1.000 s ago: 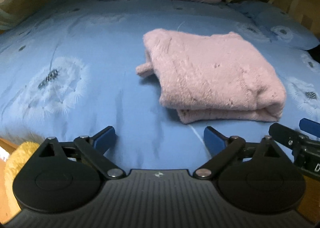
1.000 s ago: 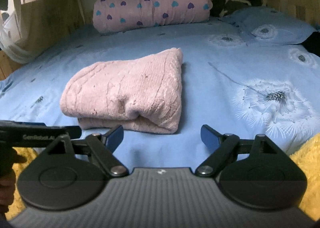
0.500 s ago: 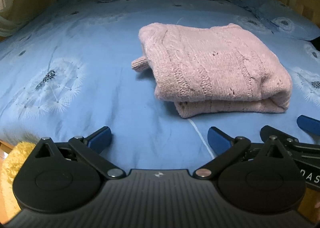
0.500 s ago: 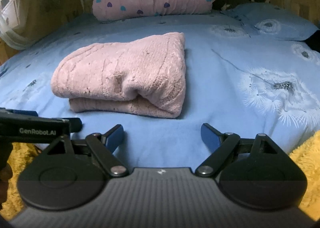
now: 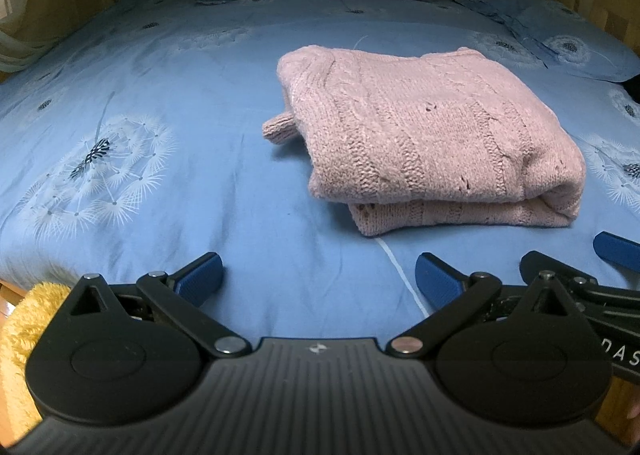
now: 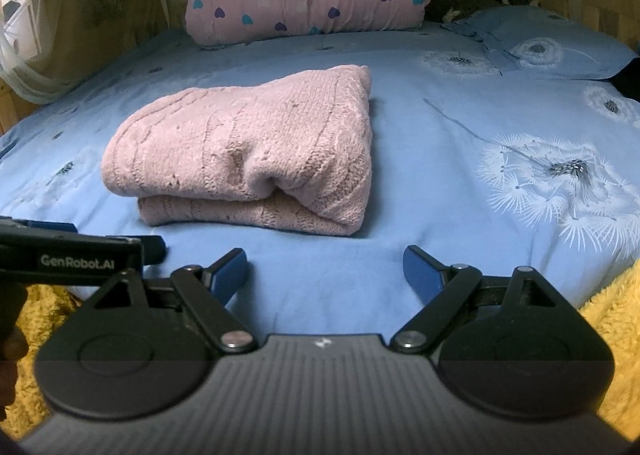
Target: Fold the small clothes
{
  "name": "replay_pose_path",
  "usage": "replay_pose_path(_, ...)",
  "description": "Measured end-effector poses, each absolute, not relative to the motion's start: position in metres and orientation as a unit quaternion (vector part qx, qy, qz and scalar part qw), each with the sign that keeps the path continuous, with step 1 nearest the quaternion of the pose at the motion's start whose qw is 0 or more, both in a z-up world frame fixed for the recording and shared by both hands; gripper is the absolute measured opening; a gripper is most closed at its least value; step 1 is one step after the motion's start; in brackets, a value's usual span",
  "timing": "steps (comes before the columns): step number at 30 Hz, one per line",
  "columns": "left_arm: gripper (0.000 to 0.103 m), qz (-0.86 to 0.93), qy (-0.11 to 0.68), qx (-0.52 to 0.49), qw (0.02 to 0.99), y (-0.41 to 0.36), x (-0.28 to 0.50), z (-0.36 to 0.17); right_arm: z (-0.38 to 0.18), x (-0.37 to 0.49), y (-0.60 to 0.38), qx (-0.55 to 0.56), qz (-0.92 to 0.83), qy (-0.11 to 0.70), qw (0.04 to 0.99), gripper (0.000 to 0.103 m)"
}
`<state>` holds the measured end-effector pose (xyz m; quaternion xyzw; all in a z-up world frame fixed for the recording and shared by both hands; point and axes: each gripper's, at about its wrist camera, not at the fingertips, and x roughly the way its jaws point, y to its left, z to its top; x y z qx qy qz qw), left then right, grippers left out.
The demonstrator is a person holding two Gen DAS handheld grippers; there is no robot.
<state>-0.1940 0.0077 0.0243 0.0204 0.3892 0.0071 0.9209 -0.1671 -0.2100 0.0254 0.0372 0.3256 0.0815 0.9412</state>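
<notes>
We hold both grippers, left [image 5: 318, 275] and right [image 6: 324, 269], released and empty at lower frame, clear of the folded sweater [image 5: 424, 135], seemingly finished.

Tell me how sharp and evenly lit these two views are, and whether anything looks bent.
Left wrist view: dim warm light, pink sweater knit sharp, blue sheet bowed by fisheye. Right wrist view: the sweater is softer, its shadow falls right, and the lower housing of the right hand-held gripper is darker.
</notes>
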Motion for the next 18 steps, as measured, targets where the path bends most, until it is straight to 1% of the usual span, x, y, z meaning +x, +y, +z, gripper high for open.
replay_pose_path(18,0.103,0.008,0.389,0.018,0.921,0.0086,-0.1933,0.0236,0.0264,-0.1667,-0.2098,0.039,0.081,0.327,0.941,0.087)
